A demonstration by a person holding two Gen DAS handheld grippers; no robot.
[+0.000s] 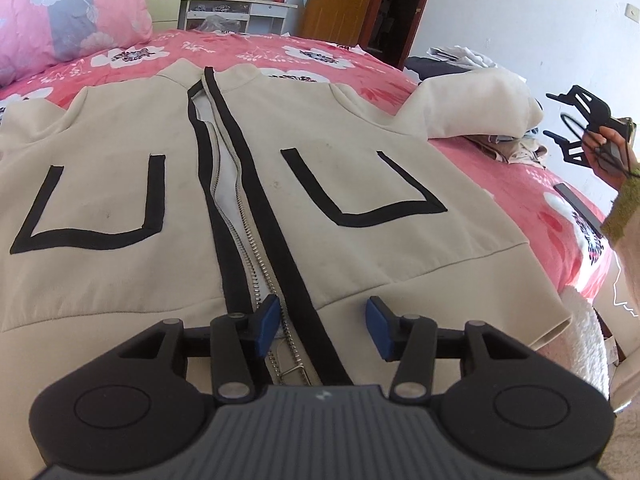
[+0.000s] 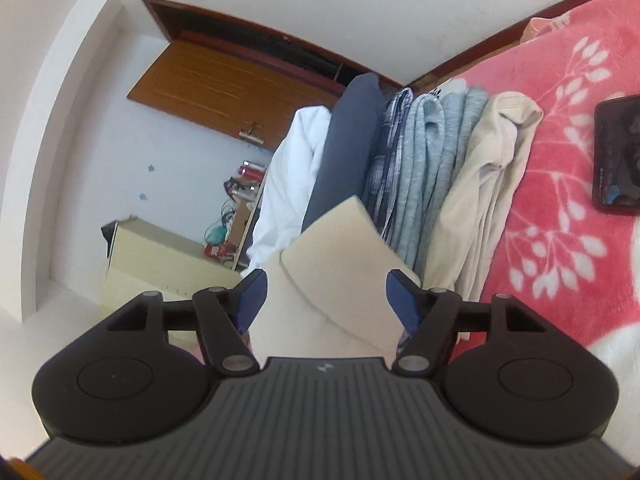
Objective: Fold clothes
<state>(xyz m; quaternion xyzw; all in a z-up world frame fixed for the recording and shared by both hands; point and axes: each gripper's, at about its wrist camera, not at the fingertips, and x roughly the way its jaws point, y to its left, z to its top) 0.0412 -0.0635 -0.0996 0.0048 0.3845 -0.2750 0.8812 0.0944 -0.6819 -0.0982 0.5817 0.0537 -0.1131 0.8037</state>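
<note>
Your left fingers [image 1: 322, 326] hang released over the jacket [image 1: 120, 184] hem, zipper [image 1: 256, 256] running straight away; right fingers [image 2: 326, 300] (also released) straddle the sleeve [image 2: 340, 256].

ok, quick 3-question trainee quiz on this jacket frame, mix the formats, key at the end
1. True or false: the cream jacket lies front side up on the pink bedspread, with its zip undone.
2. Multiple choice: what lies between the open fingers of the right gripper?
A. a phone
B. a cream sleeve
C. a pillow
3. Fill in: the left gripper is open above the jacket's bottom hem, over the ____.

Key:
1. true
2. B
3. zip
</note>
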